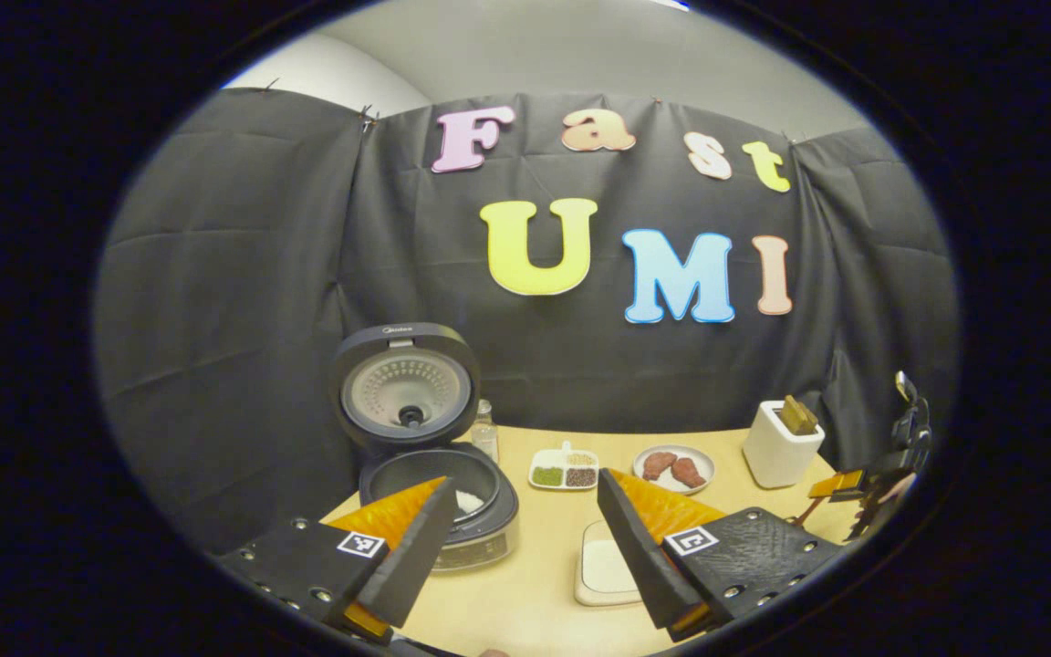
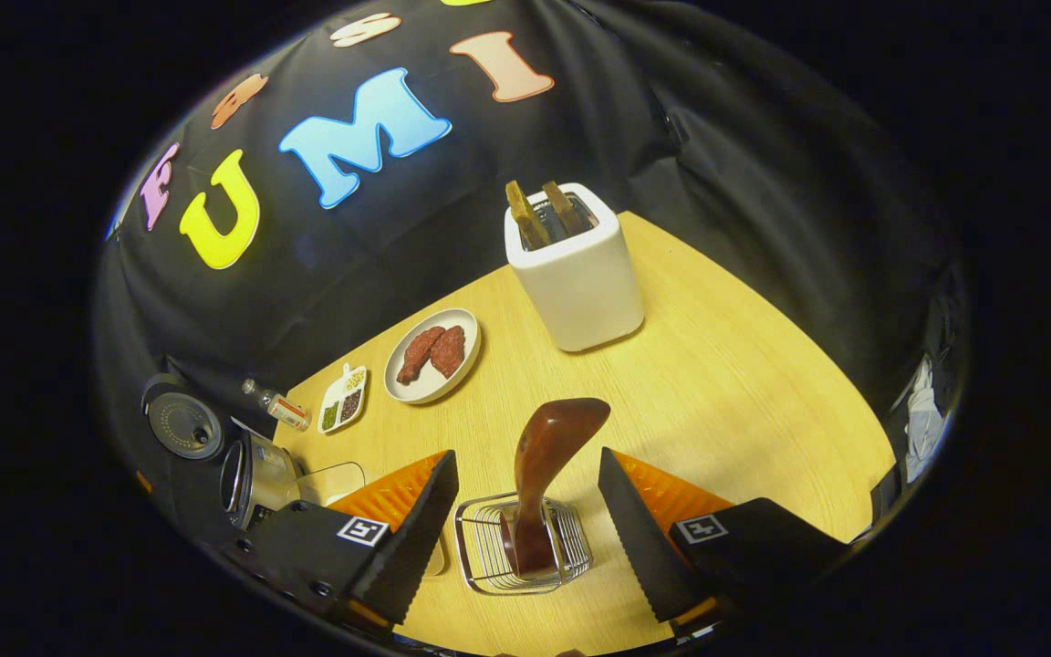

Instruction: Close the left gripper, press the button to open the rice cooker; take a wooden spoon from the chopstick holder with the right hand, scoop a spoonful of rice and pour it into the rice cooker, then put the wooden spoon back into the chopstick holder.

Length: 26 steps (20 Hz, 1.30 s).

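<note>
Jaws gaping wide, the right gripper (image 2: pixel 521 511) is straddling the dark, smooth wooden spoon (image 2: pixel 544 465) standing in the wire chopstick holder (image 2: pixel 489 566); likely light, rigid, slippery, best pinched mid-handle.

A small brand mark sits on the top edge of the rice cooker (image 1: pixel 425 456) lid (image 1: pixel 405 385) in the left gripper view, too small to read with certainty. Each gripper carries square black-and-white coded tags on its fingers, seen in both views; they bear patterns, not letters. The little bottle (image 2: pixel 277 403) beside the cooker has a label in the right gripper view, too blurred to read. Nothing else on the surface (image 2: pixel 717 383) bears legible writing.
</note>
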Tool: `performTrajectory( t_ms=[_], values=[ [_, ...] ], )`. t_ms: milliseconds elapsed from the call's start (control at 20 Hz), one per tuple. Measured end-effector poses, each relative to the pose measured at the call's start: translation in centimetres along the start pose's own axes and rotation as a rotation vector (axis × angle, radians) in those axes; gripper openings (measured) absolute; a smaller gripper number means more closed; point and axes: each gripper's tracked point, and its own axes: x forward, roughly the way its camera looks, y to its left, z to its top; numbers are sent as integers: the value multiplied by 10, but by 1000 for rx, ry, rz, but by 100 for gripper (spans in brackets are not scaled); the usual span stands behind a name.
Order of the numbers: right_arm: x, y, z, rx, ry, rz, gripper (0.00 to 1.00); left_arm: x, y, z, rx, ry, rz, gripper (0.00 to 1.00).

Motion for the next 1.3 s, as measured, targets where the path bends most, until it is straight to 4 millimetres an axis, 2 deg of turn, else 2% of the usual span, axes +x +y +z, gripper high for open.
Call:
performTrajectory(
  t_ms=[150, 200, 250, 300, 350, 400, 550, 650, 800, 900, 1100, 1200, 1250, 1300],
  values=[
    [17, -1, -7, 12, 54, 33, 96, -1, -6, -5, -49, 20, 44, 95],
    [20, -1, -7, 25, 64, 44, 89, -3, -9, -5, -66, 25, 50, 95],
    [25, 1, -4, 38, 61, 57, 96, -6, -11, -4, -74, 29, 52, 95],
    [31, 1, -1, 46, 56, 55, 73, -8, -12, -7, -72, 33, 54, 95],
    [35, 1, -1, 56, 58, 57, 65, -9, -12, -9, -63, 41, 59, 95],
    [37, -1, -1, 66, 62, 52, 50, -9, -10, -15, -53, 56, 67, 95],
    [41, -5, -3, 106, 85, 36, 24, -9, -10, -20, -84, 68, 79, 95],
    [31, -1, -4, 112, 81, 40, 27, -4, -14, -19, -118, 64, 67, 95],
    [17, 5, -9, 73, 65, 57, 19, 4, -17, -19, -114, 67, 42, 95],
    [5, 4, -12, 65, 50, 48, 22, 11, -21, -18, -101, 68, 6, 95],
    [-24, 7, -12, 95, -15, 7, 19, 22, -26, -20, -124, 75, -84, 95],
    [-41, 10, -12, 111, -55, -16, 22, 26, -24, -23, -140, 80, -130, 95],
    [-50, 12, -12, 115, -76, -27, 19, 27, -21, -26, -147, 84, -152, 95],
    [-58, 15, -12, 114, -98, -41, 22, 28, -17, -29, -153, 89, -173, 95]
  ],
)
